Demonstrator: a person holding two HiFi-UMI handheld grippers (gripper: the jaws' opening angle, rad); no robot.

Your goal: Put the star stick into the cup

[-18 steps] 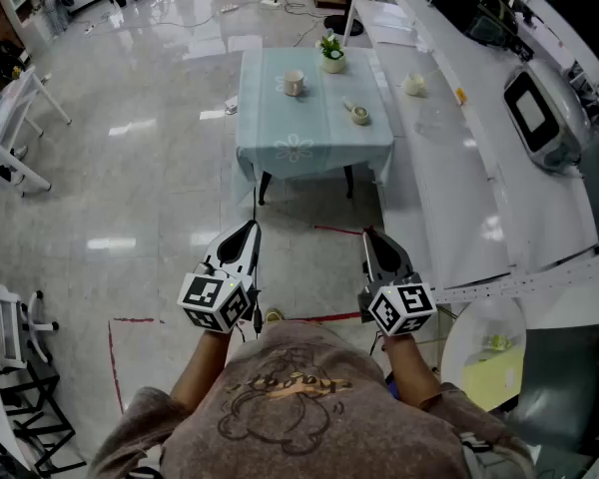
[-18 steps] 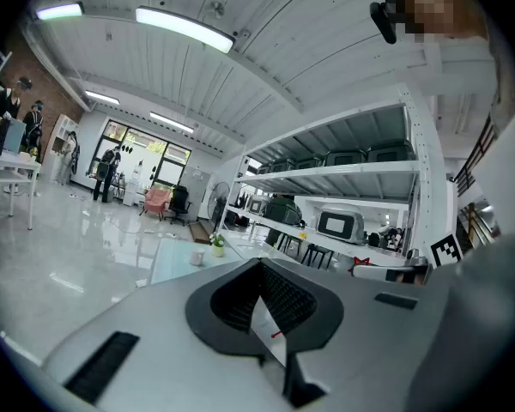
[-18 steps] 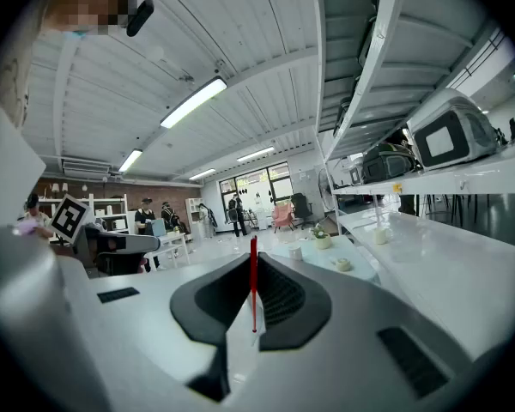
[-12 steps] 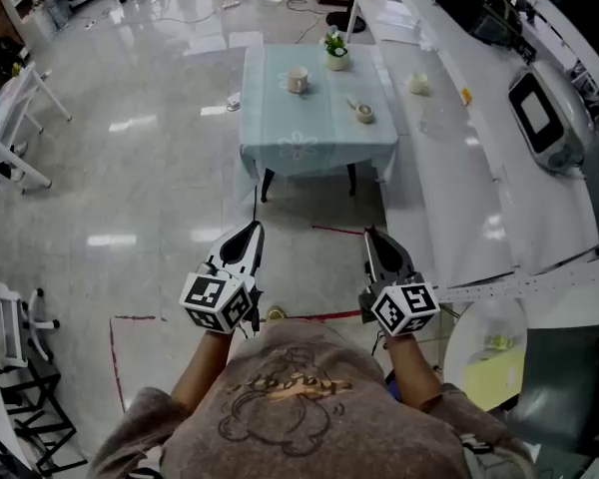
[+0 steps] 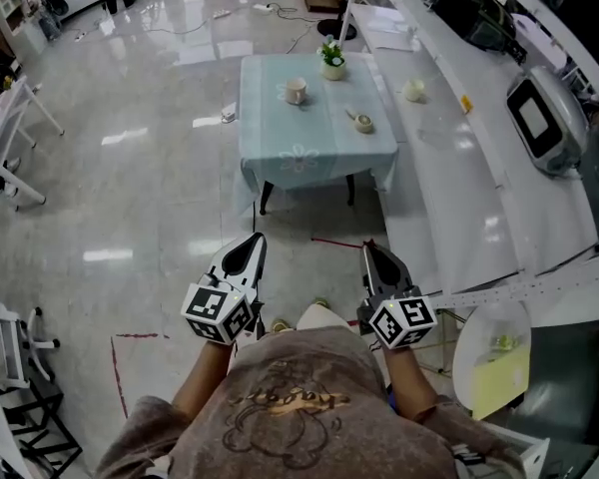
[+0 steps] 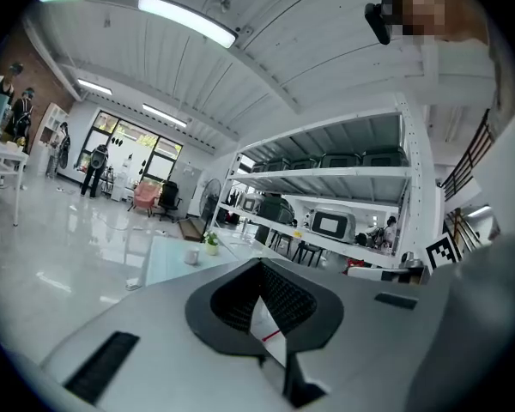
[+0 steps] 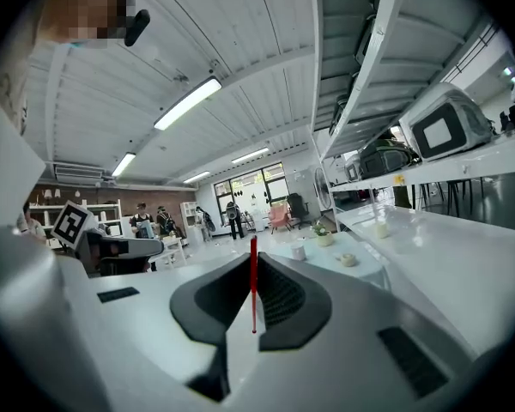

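Far ahead stands a small table (image 5: 309, 158) with a light blue cloth. On it are a pale cup (image 5: 296, 91), a potted plant (image 5: 331, 56) and a small pale stick-shaped thing (image 5: 358, 120), too small to make out as a star. My left gripper (image 5: 252, 246) and right gripper (image 5: 371, 251) hang side by side over the floor, well short of the table. Both are shut and hold nothing. The cup (image 7: 298, 251) and the pale thing (image 7: 348, 259) show beyond the right gripper (image 7: 252, 260). The left gripper (image 6: 259, 264) points at the cup (image 6: 191, 256).
A long white counter (image 5: 449, 168) with machines runs along the right, with a small pale object (image 5: 412, 89) on it. Red tape lines (image 5: 331, 241) mark the glossy floor. White chairs and desks (image 5: 0, 168) stand at the left. The person's shoe (image 5: 319, 314) shows between the grippers.
The person's shoe has come into view between the grippers. Both grippers sit slightly lower in the view, still shut and empty. Things on the table have not moved.
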